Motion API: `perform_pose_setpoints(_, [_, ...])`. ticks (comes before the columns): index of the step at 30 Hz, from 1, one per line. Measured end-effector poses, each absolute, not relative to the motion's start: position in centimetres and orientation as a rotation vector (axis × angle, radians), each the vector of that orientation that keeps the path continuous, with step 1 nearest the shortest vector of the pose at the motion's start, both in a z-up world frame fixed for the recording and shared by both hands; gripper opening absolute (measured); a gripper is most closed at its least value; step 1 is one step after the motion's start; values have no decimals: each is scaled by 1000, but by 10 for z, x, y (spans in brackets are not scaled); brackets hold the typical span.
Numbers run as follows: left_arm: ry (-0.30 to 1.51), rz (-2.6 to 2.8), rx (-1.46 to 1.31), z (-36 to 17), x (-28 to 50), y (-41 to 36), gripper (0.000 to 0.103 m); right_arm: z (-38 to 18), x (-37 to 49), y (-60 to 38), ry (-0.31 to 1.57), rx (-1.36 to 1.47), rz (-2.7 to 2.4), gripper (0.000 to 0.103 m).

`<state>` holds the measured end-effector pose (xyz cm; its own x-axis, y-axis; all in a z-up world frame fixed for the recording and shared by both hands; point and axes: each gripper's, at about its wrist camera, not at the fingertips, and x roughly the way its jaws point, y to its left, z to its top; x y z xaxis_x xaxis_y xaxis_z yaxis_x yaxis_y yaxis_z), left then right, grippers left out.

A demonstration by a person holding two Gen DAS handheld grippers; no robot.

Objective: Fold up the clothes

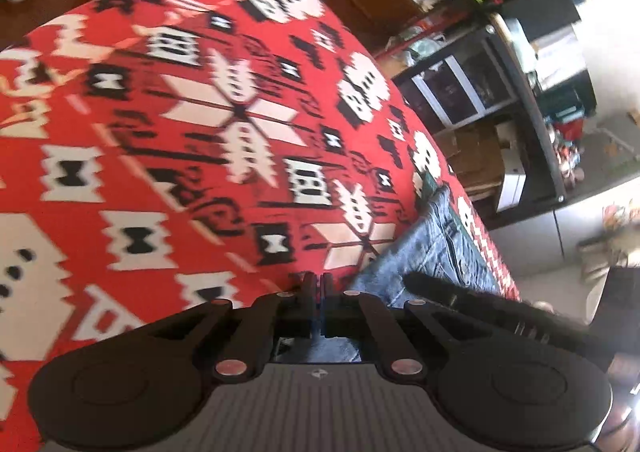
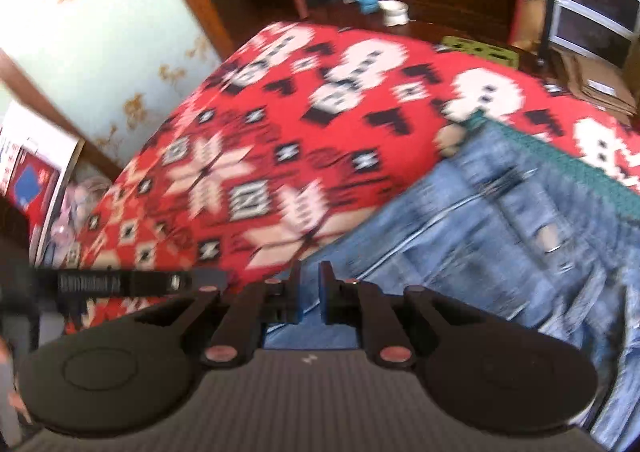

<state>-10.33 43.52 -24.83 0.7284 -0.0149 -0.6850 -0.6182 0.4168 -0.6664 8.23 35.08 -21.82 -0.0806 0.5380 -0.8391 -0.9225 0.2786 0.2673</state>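
Blue jeans (image 2: 500,220) with a ripped patch lie on the right side of a bed under a red, white and black patterned blanket (image 2: 248,156). A green cloth (image 2: 580,168) shows along their far edge. My right gripper (image 2: 311,280) sits at the near end of the jeans, its fingers narrowly apart with denim filling the gap. In the left wrist view the jeans (image 1: 436,248) run along the bed's right edge. My left gripper (image 1: 319,284) has its fingers pressed almost together, with denim showing directly beneath them. Both views are blurred.
The blanket (image 1: 180,132) covers most of the bed. Dark shelving (image 1: 500,100) and boxes stand past the bed's right edge. Small bowls (image 2: 390,10) sit on dark furniture behind the bed, and a pale wall (image 2: 100,32) is to the left.
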Motion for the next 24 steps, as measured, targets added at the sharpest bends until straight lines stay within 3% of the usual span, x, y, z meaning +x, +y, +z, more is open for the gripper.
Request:
perform_pose_setpoints(9, [618,390,-1137,-228,-128,451,2,-230,-9,345,1065,-590,1464,7])
perform_pose_setpoints(12, [624,382,-1128,-225,-128,450,2,-229,-31,346,1001,-645,1478,3])
perform_pose_setpoints(24, [687,312,-1107,-236,-107,437,2,-227,54,362,927,-622,1270,0])
